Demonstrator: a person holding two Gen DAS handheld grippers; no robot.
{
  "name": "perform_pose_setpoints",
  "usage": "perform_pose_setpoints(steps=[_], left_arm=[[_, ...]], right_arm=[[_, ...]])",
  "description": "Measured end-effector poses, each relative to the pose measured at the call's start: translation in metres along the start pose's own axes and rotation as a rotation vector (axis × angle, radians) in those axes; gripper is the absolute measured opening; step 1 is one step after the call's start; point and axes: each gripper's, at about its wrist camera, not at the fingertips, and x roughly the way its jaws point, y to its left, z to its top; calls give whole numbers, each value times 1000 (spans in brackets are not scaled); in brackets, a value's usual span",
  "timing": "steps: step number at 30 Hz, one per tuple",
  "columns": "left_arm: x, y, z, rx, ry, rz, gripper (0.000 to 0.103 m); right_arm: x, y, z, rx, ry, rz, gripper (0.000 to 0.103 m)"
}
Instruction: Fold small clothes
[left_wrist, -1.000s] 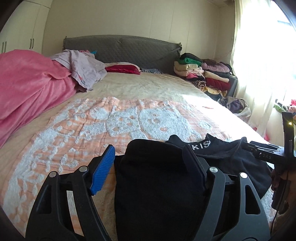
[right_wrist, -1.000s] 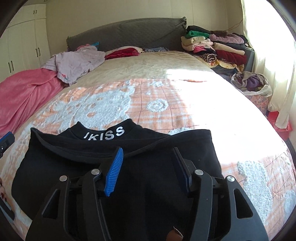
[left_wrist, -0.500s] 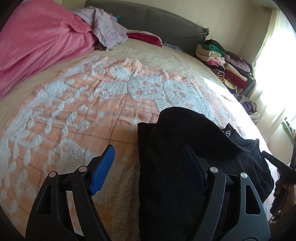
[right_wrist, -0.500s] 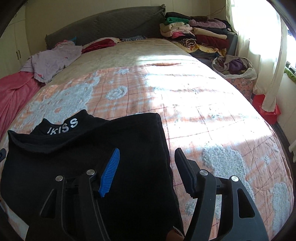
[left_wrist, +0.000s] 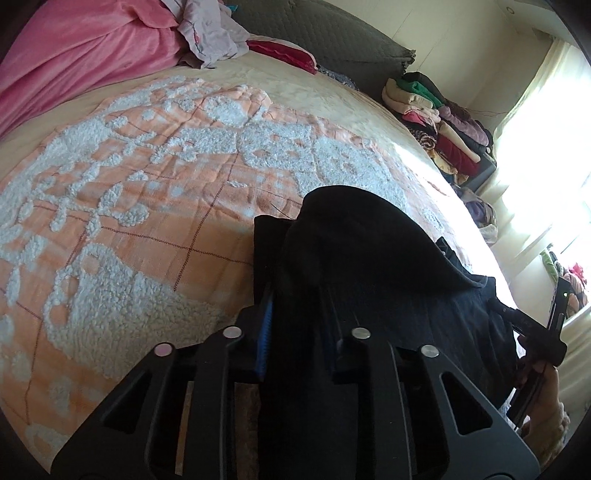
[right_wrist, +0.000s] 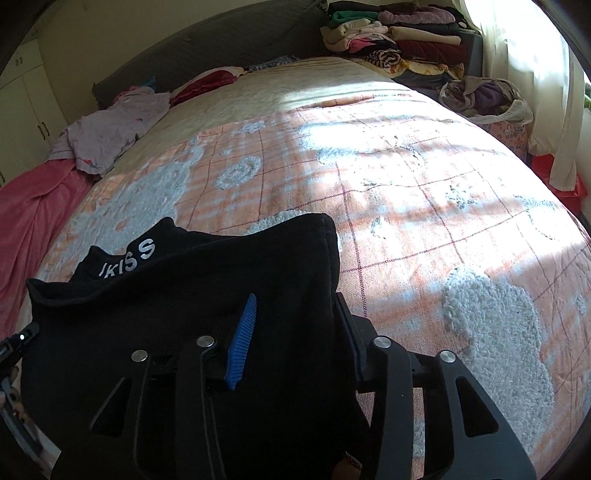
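Note:
A small black garment (left_wrist: 369, 266) with white "KISS" lettering (right_wrist: 127, 258) lies on the orange and white bedspread (left_wrist: 129, 192). My left gripper (left_wrist: 301, 332) has closed on the garment's left edge; the fabric bunches up between its fingers and hides the right one. My right gripper (right_wrist: 295, 332) sits at the garment's right edge with its fingers narrowed around the fabric (right_wrist: 221, 295), and cloth fills the gap between them. The right gripper's body shows at the right edge of the left wrist view (left_wrist: 543, 332).
A pink blanket (left_wrist: 74, 51) and a lilac garment (right_wrist: 107, 129) lie at the bed's far left. Stacked folded clothes (right_wrist: 391, 40) stand beside the grey headboard (left_wrist: 347, 40). A basket of clothes (right_wrist: 484, 99) and a curtain (right_wrist: 535, 74) are on the right.
Both grippers have dropped closer to the bed and tilted down. The left gripper's fingers have closed onto the garment's edge, and the right gripper's fingers have narrowed around its edge.

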Motion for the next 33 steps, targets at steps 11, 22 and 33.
perform_pose_setpoints(steps=[11,22,33], left_arm=[[-41,-12,10,46,-157,-45,3],[0,0,1,73,-25,139,4],[-23,-16,2,146,-71,174,17]], right_arm=[[-33,0,5,-1,-114,28,9],[-4,-3,-3,-27,-76,-105,10],[-34,-5,-19,16,-103,-91,47]])
